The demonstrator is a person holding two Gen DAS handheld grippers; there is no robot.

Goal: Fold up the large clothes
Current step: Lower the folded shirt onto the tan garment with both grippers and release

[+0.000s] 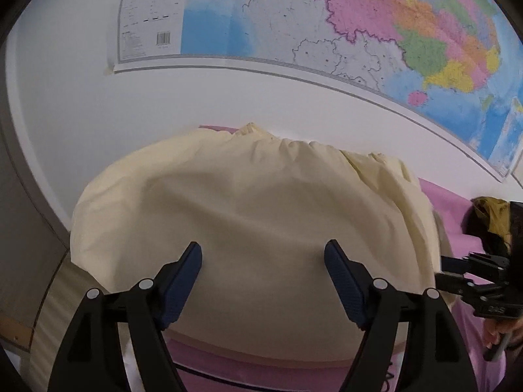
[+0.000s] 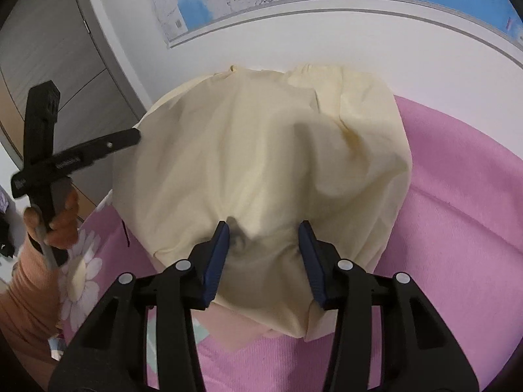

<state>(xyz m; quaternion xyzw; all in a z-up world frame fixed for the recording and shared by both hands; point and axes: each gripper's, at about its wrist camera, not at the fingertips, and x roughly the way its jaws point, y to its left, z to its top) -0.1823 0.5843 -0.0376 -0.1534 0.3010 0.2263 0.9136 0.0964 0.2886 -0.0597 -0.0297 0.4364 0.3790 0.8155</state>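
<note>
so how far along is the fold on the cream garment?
Done: the cream garment lies doubled into a compact bundle on the pink bedcover, though wrinkled. In hand: the right tongs straddle a puckered ridge at its near edge, pads beside the cloth, no firm pinch visible; the left tongs hover wide open with nothing between them. Left: at least another fold and smoothing. A dark heap waits beside it.

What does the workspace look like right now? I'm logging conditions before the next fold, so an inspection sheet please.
Surface: pink bedspread, flower print at its left.
Job's things: cream garment heaped and creased.
Clutter: dark and mustard clothing at the right.
Grippers: left gripper open, above the garment; right gripper jaws apart, a bunched fold between its pads.
Cables: thin dark cable on the bedspread.
Surroundings: wall map, grey cabinet.
</note>
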